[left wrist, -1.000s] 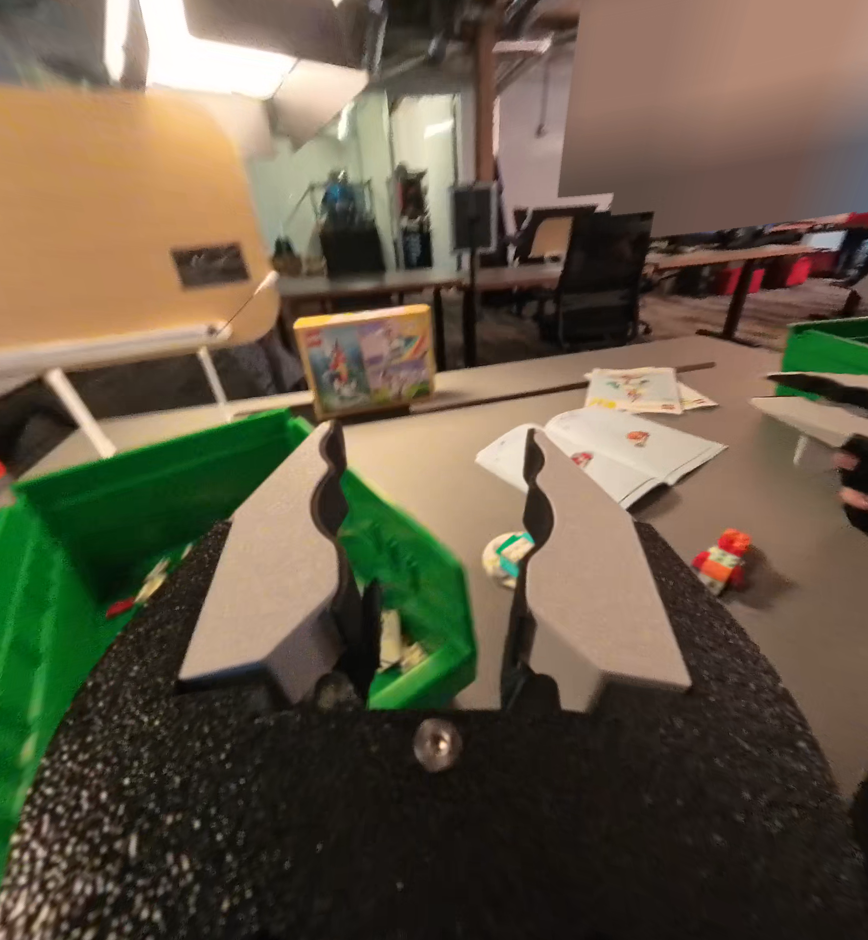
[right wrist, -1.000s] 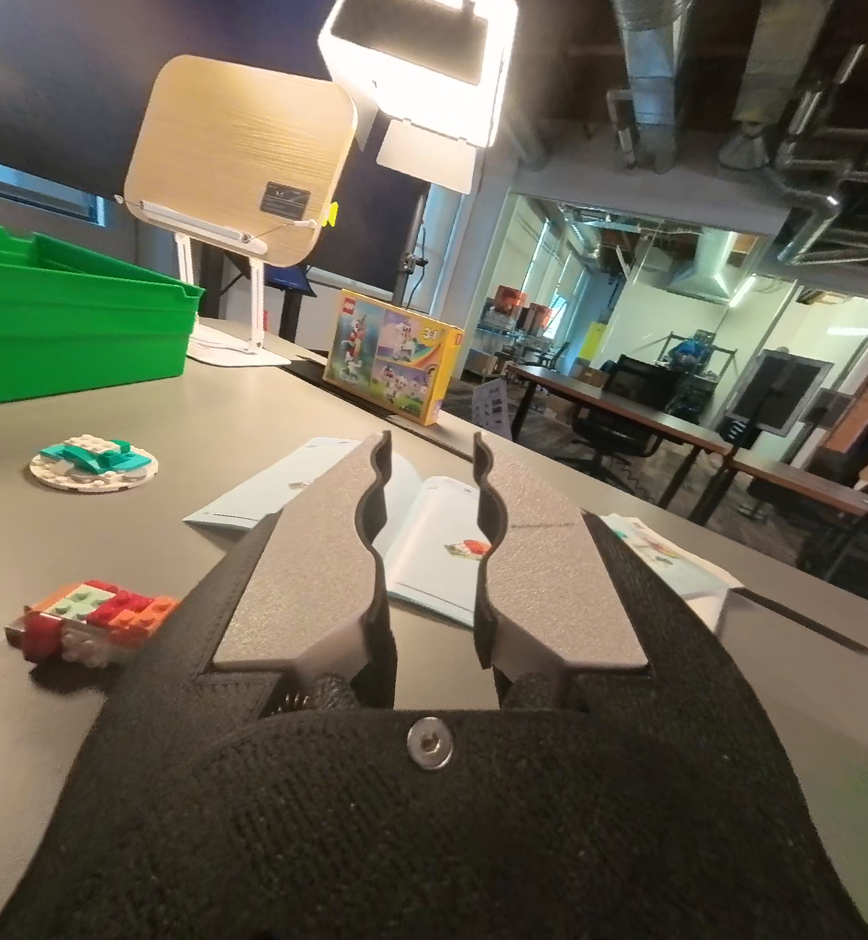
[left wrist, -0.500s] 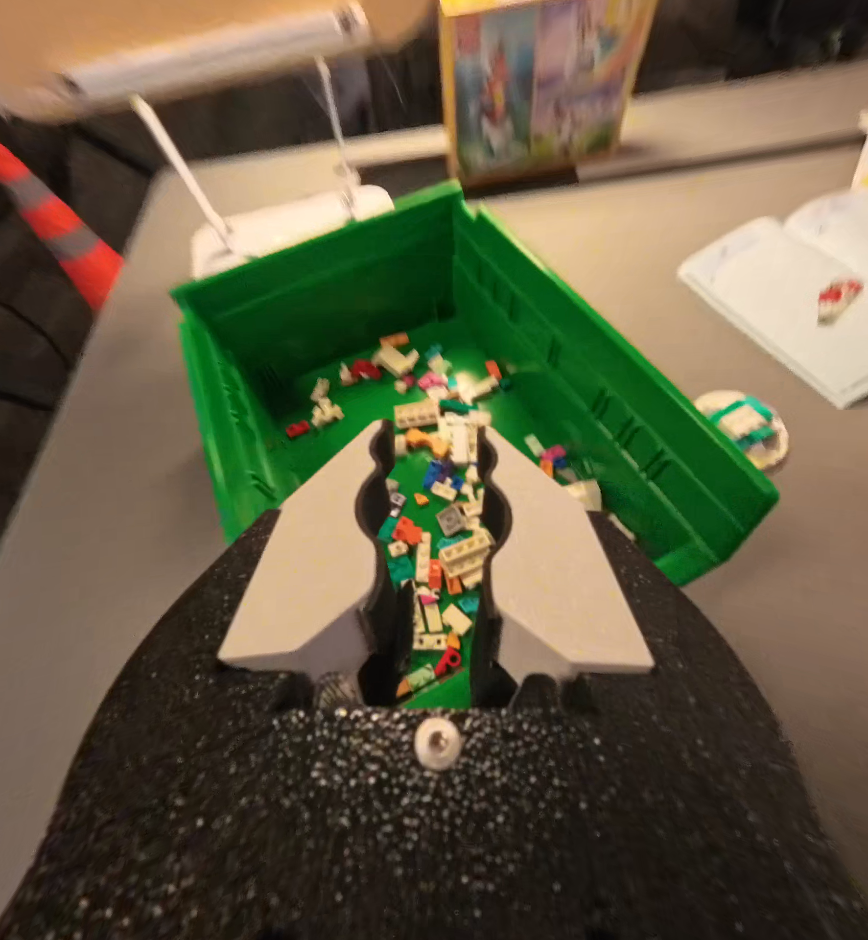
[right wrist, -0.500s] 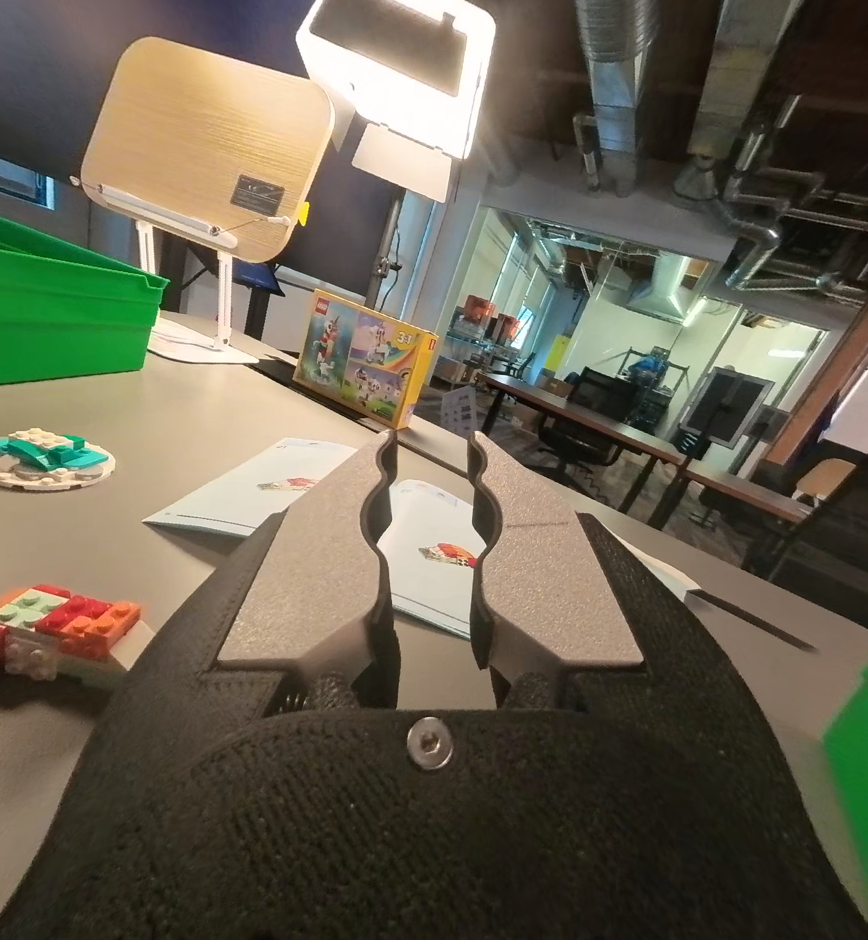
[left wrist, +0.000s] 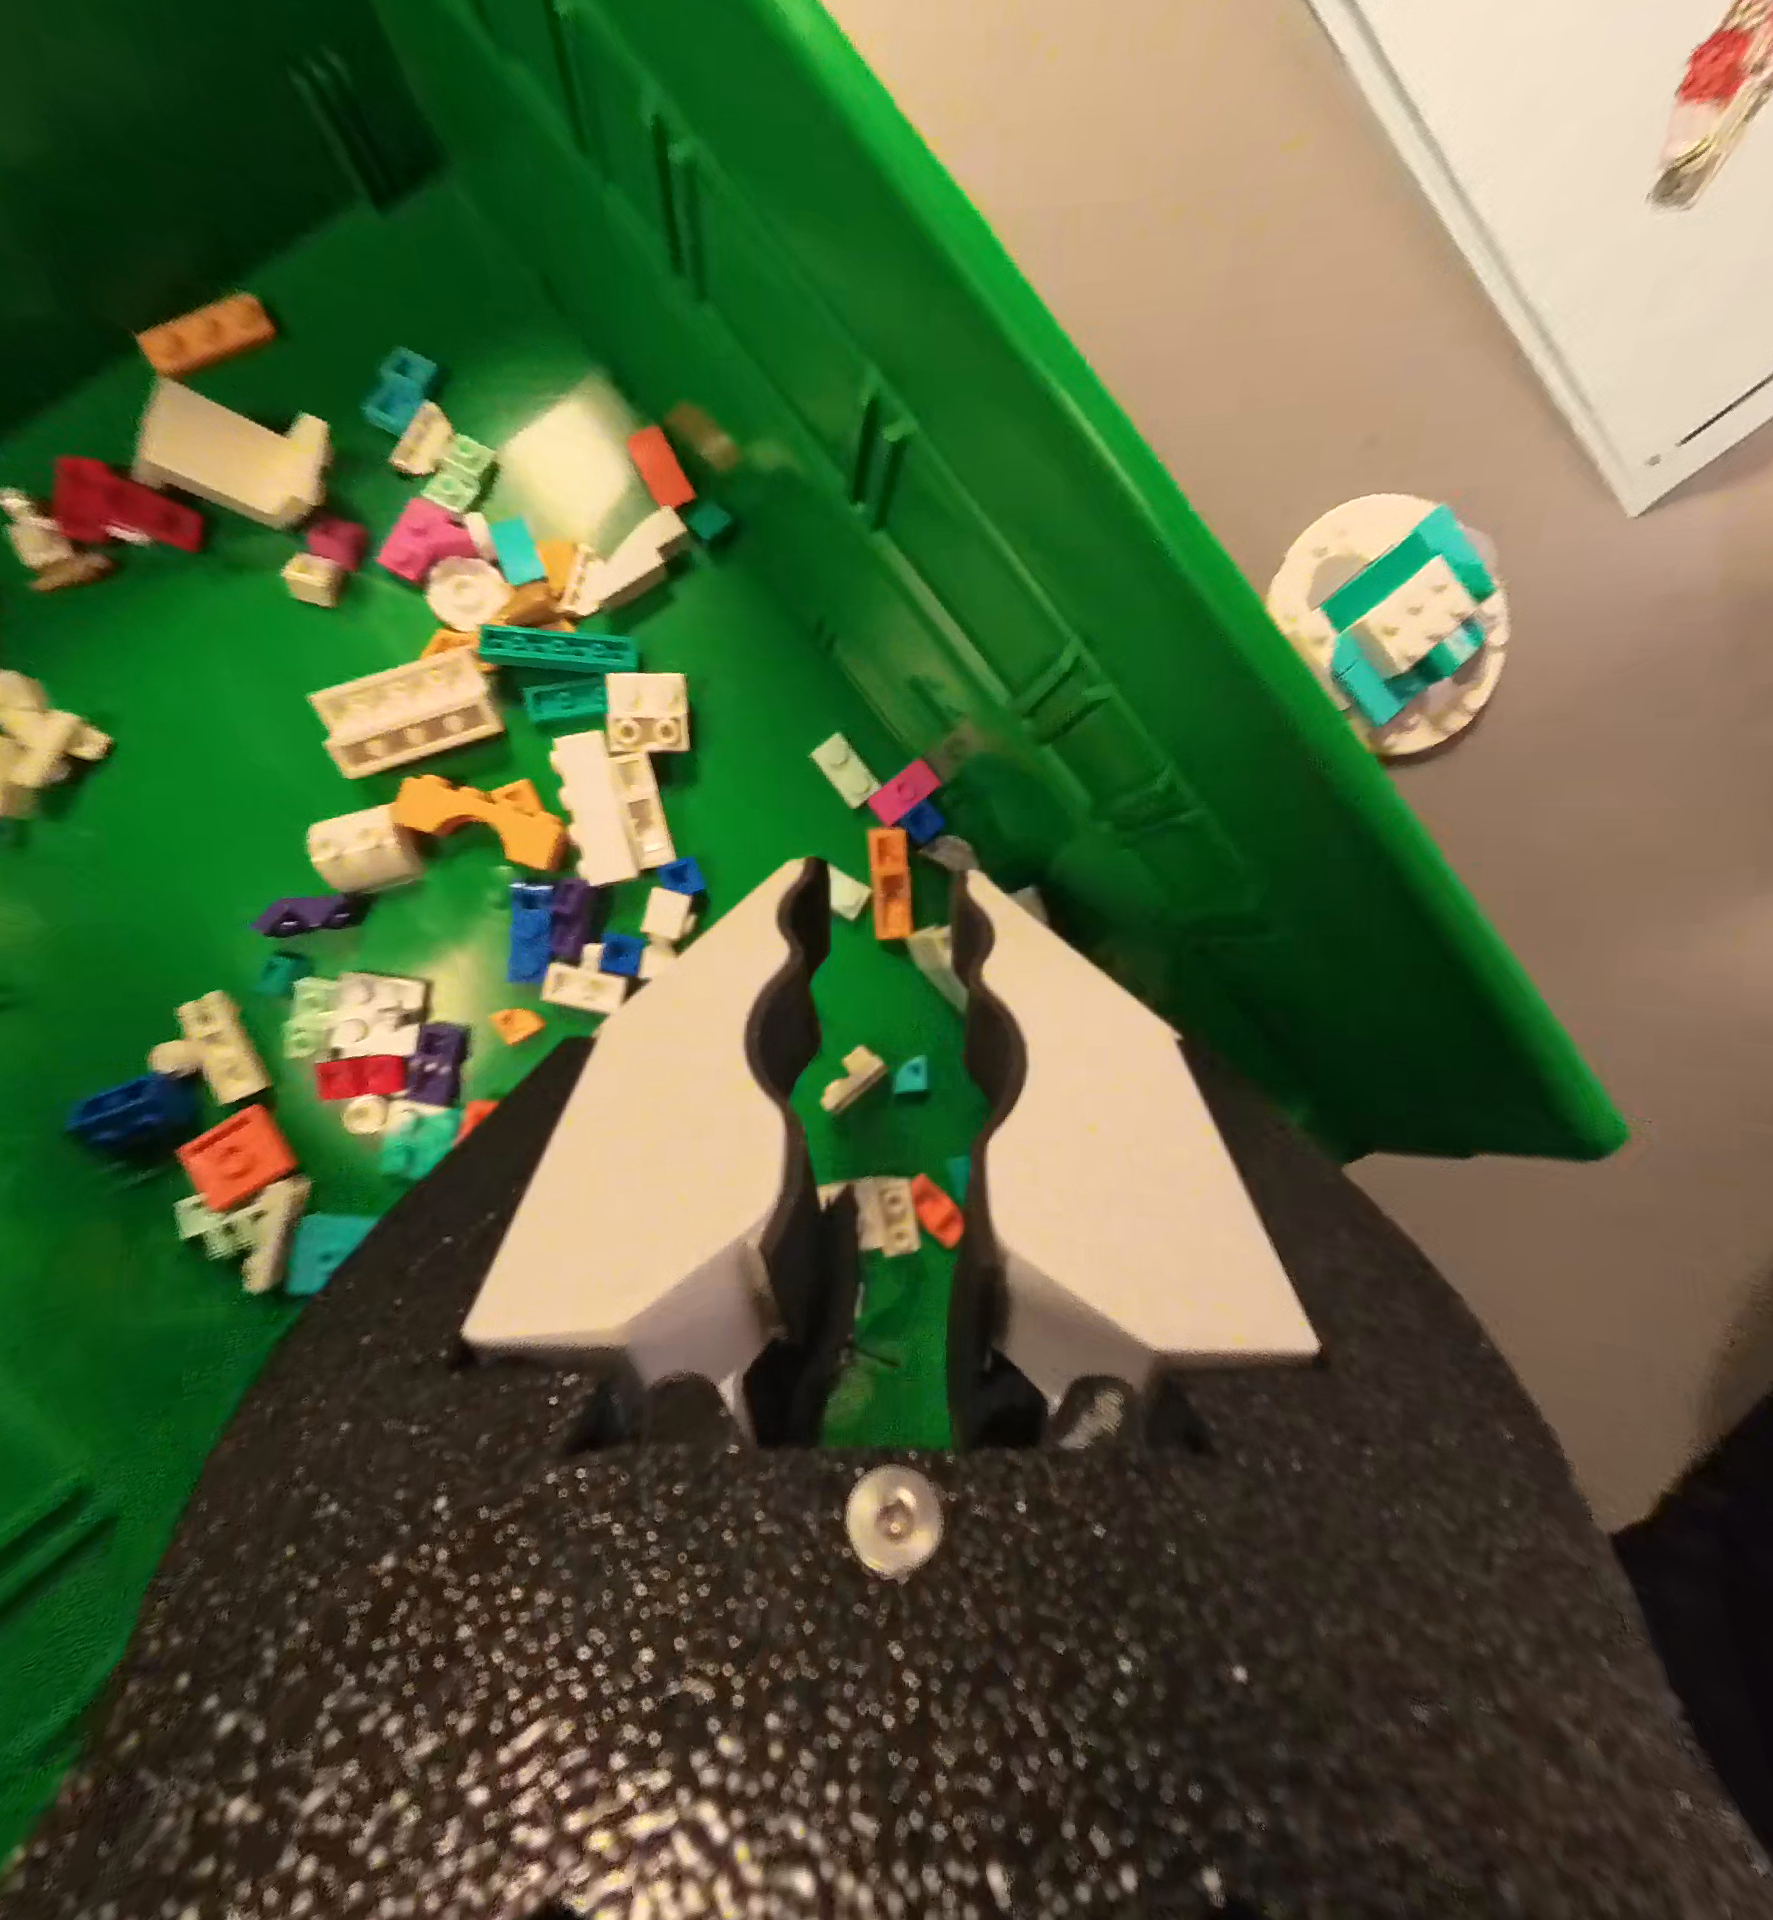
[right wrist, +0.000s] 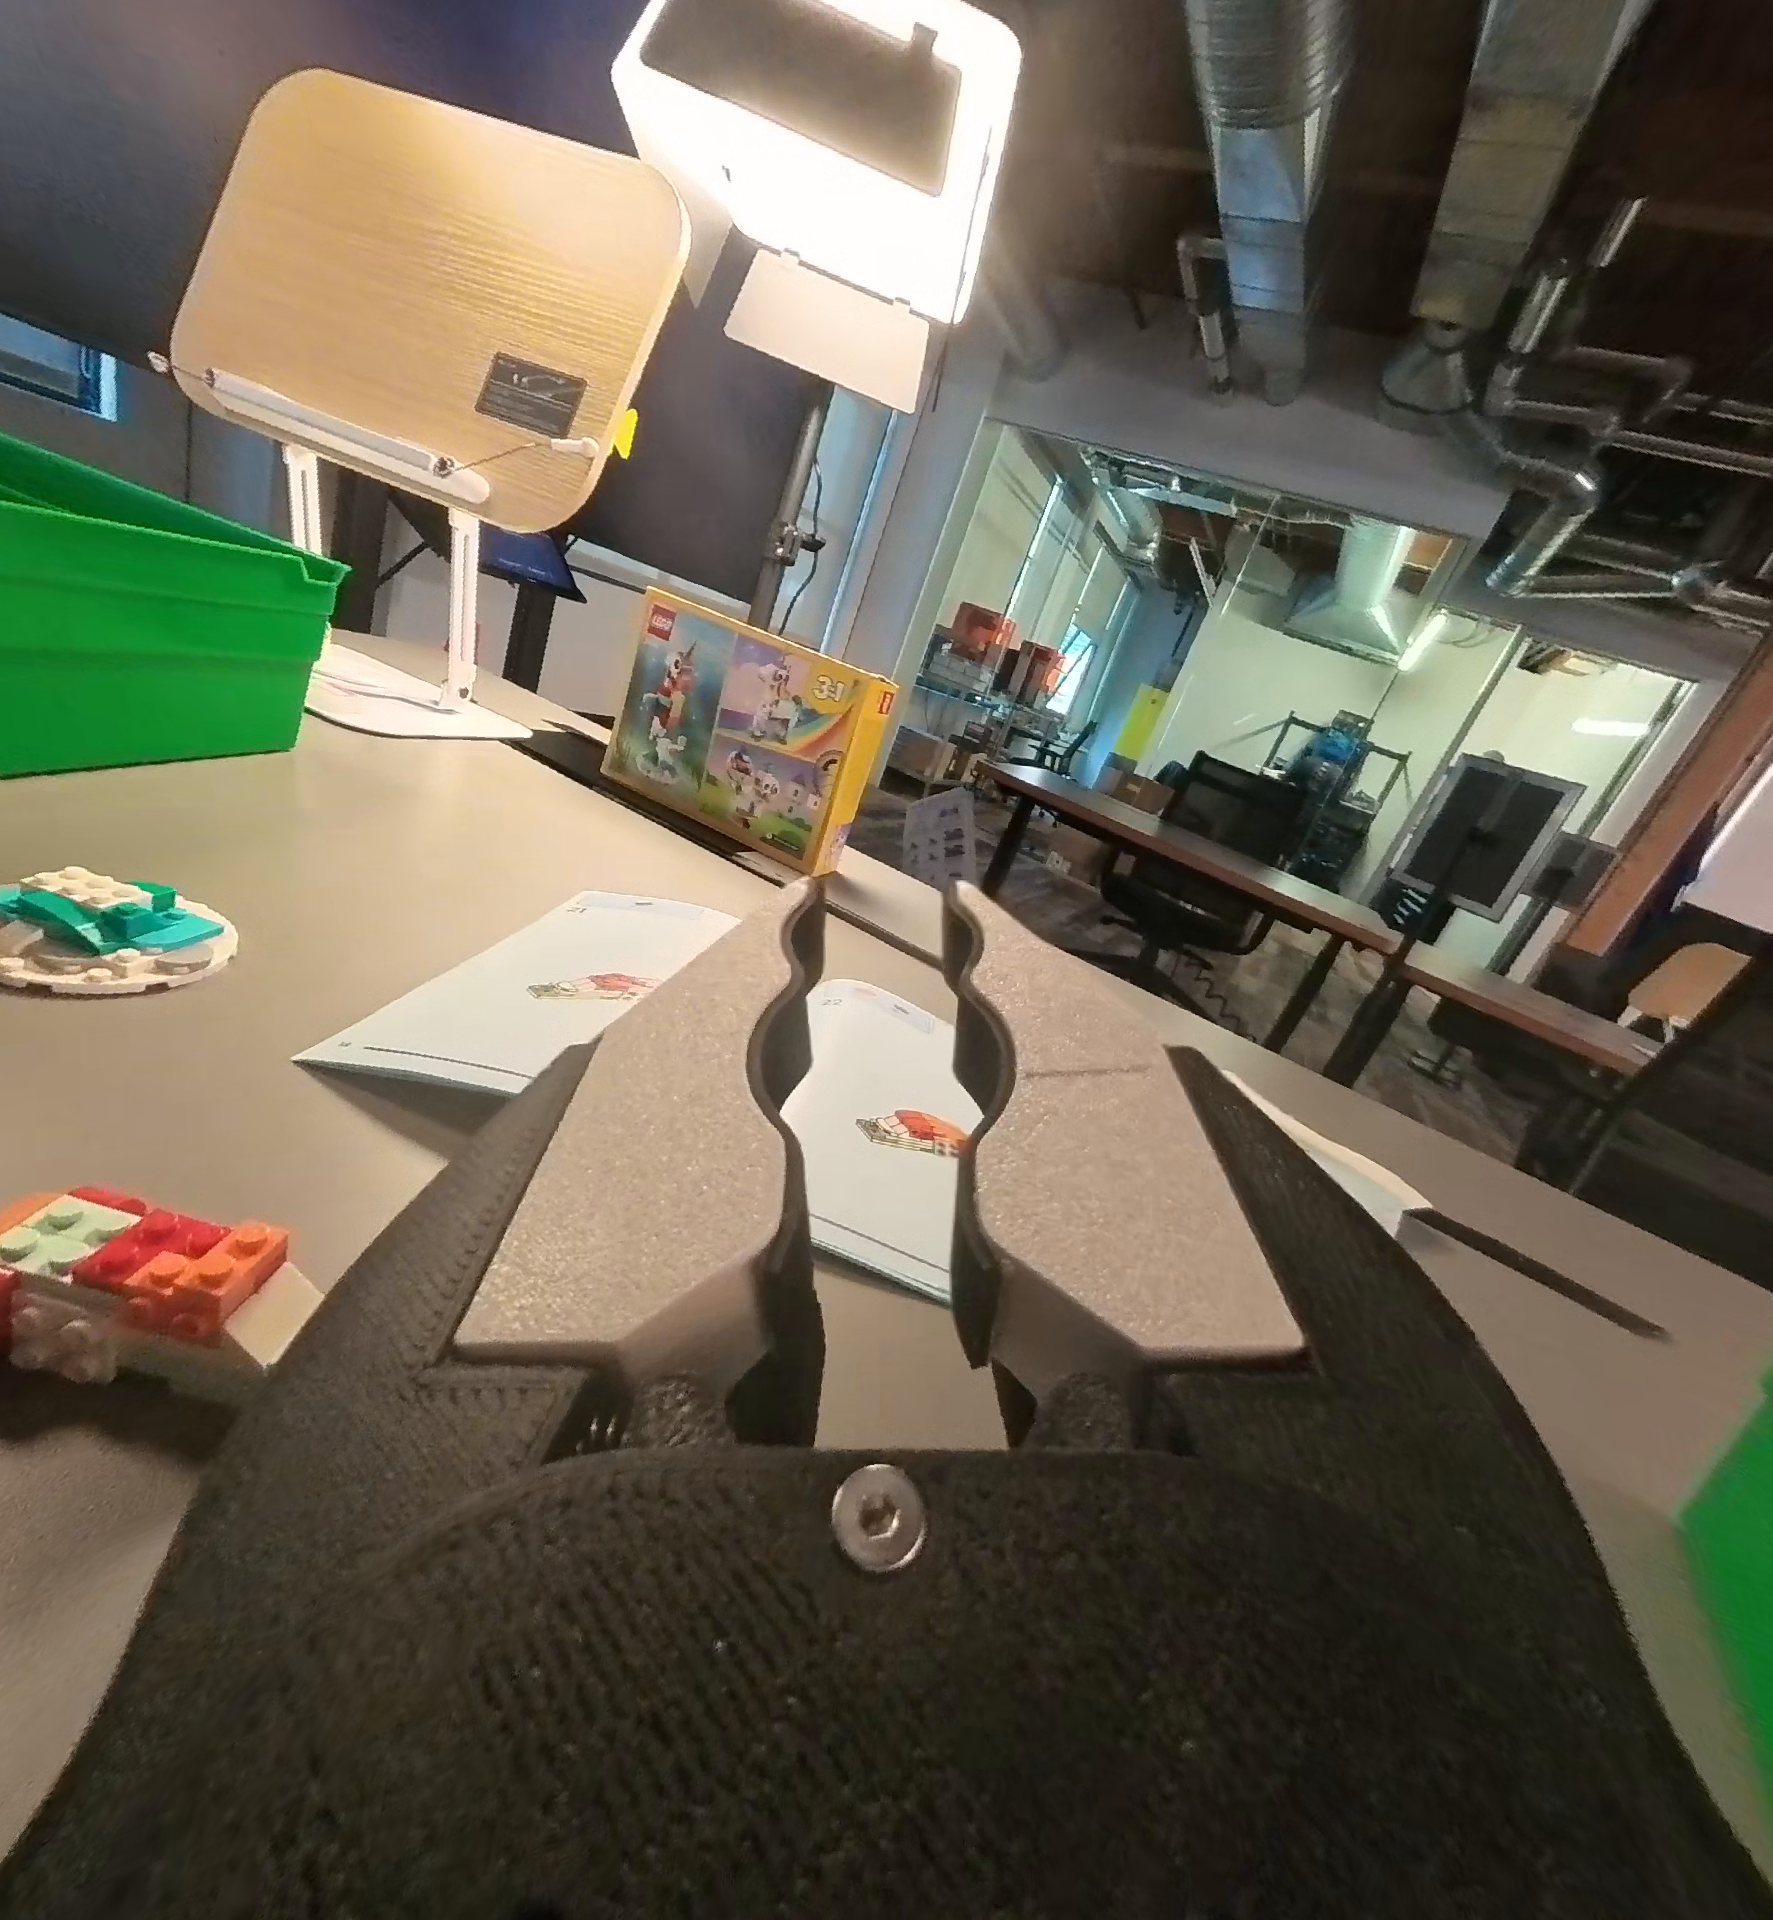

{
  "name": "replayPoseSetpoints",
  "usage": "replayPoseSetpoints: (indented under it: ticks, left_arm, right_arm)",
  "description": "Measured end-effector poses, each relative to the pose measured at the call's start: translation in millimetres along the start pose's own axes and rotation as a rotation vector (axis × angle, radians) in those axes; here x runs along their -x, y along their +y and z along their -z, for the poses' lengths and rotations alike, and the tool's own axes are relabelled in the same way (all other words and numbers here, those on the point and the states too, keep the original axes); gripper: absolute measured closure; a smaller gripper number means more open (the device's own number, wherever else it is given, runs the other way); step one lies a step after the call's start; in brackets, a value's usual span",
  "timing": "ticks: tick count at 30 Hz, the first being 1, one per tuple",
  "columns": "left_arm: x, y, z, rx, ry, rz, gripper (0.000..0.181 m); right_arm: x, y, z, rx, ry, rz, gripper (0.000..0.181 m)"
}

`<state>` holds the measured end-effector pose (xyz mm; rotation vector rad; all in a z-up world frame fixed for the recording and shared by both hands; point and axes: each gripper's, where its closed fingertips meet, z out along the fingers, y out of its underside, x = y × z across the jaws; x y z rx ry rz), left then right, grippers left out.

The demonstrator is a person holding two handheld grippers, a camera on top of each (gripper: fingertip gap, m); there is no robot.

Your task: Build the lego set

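The left hand-held gripper (left wrist: 887,894) hangs open and empty over loose plastic bricks (left wrist: 508,727) inside the green plastic bin (left wrist: 1121,665). This looks like part-picking; next it must single out one brick. Right of the bin, the right hand-held gripper (right wrist: 882,909) hovers open over the bench (right wrist: 425,852).

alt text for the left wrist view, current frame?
The open, empty left gripper points down into a green bin scattered with loose lego bricks in many colours. Outside the bin, on the grey table, sit a round white plate with teal bricks and an open instruction booklet.
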<state>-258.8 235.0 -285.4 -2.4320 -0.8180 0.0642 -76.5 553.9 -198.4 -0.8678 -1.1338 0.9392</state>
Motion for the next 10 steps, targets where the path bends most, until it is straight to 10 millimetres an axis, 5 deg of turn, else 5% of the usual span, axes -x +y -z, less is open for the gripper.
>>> replayPoseSetpoints:
  ticks: [1,10]
  left_arm:
    - [-2,0,-3,-0.001,0.010,0.018,0.160]
    - [1,12,-12,0.064,-0.028,0.030,0.151]
  right_arm:
    - [1,0,0,0.002,-0.006,0.002,0.163]
    - [4,1,0,0.005,-0.020,0.012,0.169]
